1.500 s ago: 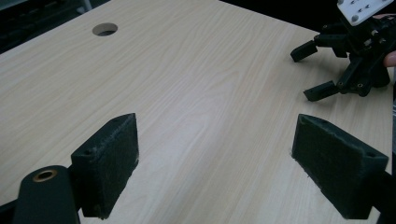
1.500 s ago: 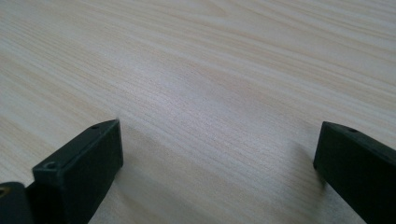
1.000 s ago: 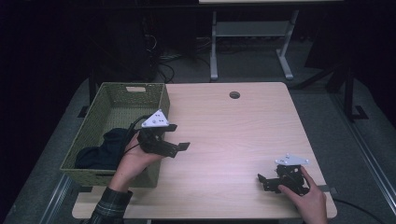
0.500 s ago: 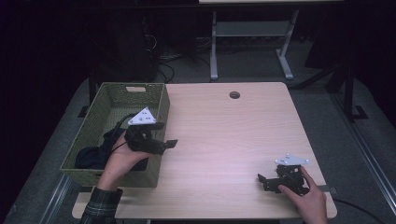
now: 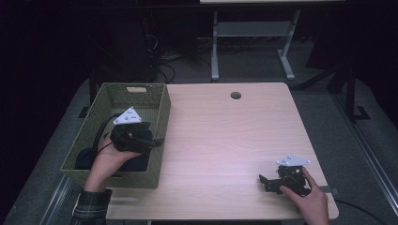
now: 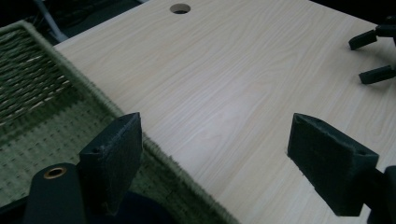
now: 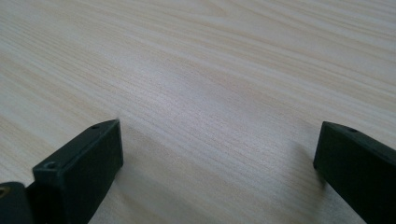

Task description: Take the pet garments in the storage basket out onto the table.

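In the high view, the left gripper (image 5: 149, 139) hangs over the near right part of the green basket (image 5: 105, 101), which sits at the left edge of the table (image 5: 225, 136). A dark cloth (image 5: 87, 156) lies in the basket's near end, under the left hand (image 5: 107, 158). The right gripper (image 5: 265, 182) rests on the table's near right corner, well apart from the basket.

In the left gripper view, the jaws stand wide apart and empty, straddling the basket's rim (image 6: 154, 149): one jaw over the woven inside, the other over bare wood. A bit of the dark cloth shows at the bottom edge. The right gripper's jaws appear at the far right.

In the right gripper view, the jaws are spread wide with nothing between them, low over the bare tabletop.
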`<action>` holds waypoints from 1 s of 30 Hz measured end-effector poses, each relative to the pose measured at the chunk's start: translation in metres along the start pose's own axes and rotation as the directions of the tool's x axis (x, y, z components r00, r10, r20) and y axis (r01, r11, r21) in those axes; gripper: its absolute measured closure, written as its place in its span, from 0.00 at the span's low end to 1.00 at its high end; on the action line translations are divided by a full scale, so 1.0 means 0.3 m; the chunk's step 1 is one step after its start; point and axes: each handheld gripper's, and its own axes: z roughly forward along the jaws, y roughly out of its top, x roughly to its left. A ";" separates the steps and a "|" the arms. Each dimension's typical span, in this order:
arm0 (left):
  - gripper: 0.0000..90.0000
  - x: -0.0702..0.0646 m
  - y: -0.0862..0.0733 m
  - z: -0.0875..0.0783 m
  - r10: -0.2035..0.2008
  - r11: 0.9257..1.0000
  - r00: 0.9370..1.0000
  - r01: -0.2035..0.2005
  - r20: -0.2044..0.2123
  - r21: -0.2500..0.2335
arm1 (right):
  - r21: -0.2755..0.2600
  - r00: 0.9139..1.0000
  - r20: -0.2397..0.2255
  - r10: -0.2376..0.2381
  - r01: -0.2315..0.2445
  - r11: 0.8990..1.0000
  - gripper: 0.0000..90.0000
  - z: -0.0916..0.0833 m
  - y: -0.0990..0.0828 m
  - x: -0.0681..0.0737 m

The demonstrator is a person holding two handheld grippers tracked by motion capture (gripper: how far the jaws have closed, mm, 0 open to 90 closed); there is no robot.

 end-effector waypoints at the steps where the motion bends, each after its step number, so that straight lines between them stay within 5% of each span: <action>1: 0.20 0.005 -0.003 -0.006 -0.005 1.000 1.000 0.005 -0.005 0.000 | 0.001 1.000 0.000 0.001 -0.001 1.000 0.01 0.000 0.000 0.000; 16: 0.20 0.052 -0.052 -0.061 -0.040 0.999 0.998 0.041 -0.051 0.005 | 0.001 1.000 0.000 0.001 -0.001 1.000 0.01 0.000 0.000 0.000; 30: 0.20 0.083 -0.094 -0.102 -0.048 0.997 0.996 0.053 -0.078 0.058 | 0.001 1.000 0.000 0.005 -0.005 1.000 0.01 -0.001 0.000 0.001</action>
